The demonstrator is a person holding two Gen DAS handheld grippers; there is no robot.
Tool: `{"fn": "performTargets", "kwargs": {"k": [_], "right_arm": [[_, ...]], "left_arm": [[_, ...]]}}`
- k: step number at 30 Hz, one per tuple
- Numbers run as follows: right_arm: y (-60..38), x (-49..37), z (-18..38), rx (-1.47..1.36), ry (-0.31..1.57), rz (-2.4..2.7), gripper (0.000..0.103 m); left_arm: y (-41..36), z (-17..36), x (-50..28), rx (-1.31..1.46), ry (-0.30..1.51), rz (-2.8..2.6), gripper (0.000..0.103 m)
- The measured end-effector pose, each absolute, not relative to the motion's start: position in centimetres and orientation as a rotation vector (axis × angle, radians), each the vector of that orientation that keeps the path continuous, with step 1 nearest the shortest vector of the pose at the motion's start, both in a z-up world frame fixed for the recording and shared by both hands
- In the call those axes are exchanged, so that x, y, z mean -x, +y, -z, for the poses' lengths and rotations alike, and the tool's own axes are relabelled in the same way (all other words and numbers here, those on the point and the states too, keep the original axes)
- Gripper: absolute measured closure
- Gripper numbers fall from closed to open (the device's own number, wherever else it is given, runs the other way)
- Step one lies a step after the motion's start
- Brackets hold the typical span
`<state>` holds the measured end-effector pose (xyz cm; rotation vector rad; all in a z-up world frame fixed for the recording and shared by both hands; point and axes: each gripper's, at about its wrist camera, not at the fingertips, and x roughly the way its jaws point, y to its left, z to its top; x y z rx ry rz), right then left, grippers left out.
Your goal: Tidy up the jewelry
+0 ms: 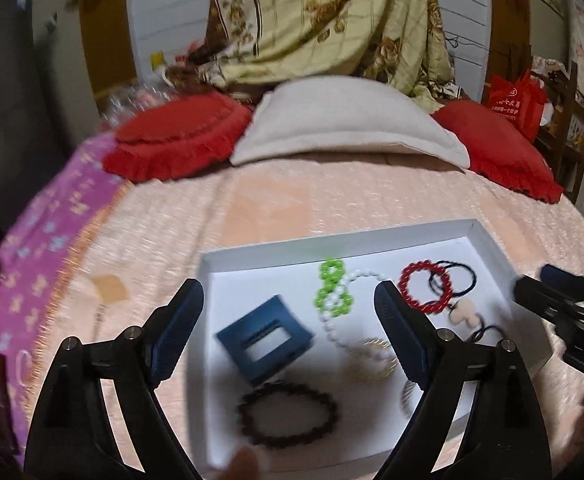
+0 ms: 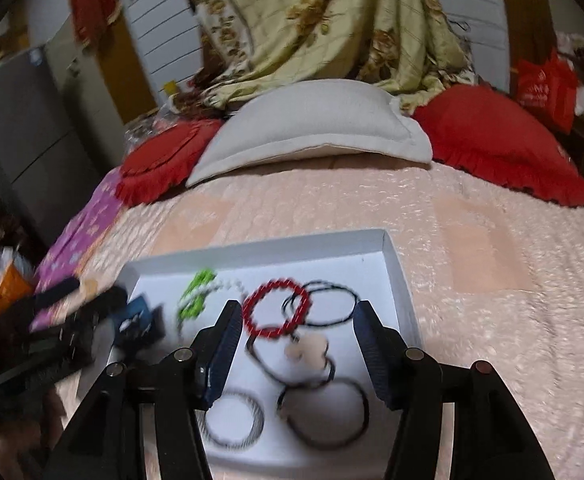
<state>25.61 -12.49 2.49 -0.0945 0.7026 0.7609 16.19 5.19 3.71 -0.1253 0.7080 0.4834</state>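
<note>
Nearest the lens, the left hand-held gripper (image 1: 290, 332) and right hand-held gripper (image 2: 297, 346) are seen parted and empty above the white tray (image 1: 487, 244) on the bed, where the light, stiff, likely slippery dark bead bracelet (image 1: 288, 414) at six o'clock is best pinched across its rim.

1. My bed (image 1: 292, 200) wears a pale pink textured cover.
2. At twelve o'clock lies a grey-white pillow (image 1: 347, 120).
3. Red frilled cushions sit at ten (image 1: 176, 136) and two (image 1: 495, 140).
4. Nearest me rests a white tray (image 1: 228, 256) of jewelry.
5. A purple patterned cloth (image 1: 44, 248) lies at nine.
</note>
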Motion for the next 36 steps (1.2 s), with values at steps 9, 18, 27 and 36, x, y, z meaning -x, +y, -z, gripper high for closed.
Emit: {"fn": "performTargets", "kwargs": {"k": [9,18,27,36], "right_arm": [[-18.0,-18.8,-1.6,0.101,0.671,-0.779,0.032],[-20.5,-14.2,-0.1,0.207,0.629,-0.739,0.027],[-19.8,-15.0,0.5,0.233,0.653,-0.704,0.027],[-18.3,-14.9,1.4,0.276,0.666,-0.686,0.027]], "left_arm": [[2.3,-3.0,-7.2,0.162,0.663,-0.479,0.015],[-3.1,-1.3,-2.7,0.145,0.666,-0.412,0.014],[-1.2,-2.0,-6.0,0.286,0.713,-0.359,0.000],[-0.6,1.5,-7.1,0.230,0.819,-0.438,0.000]]}}
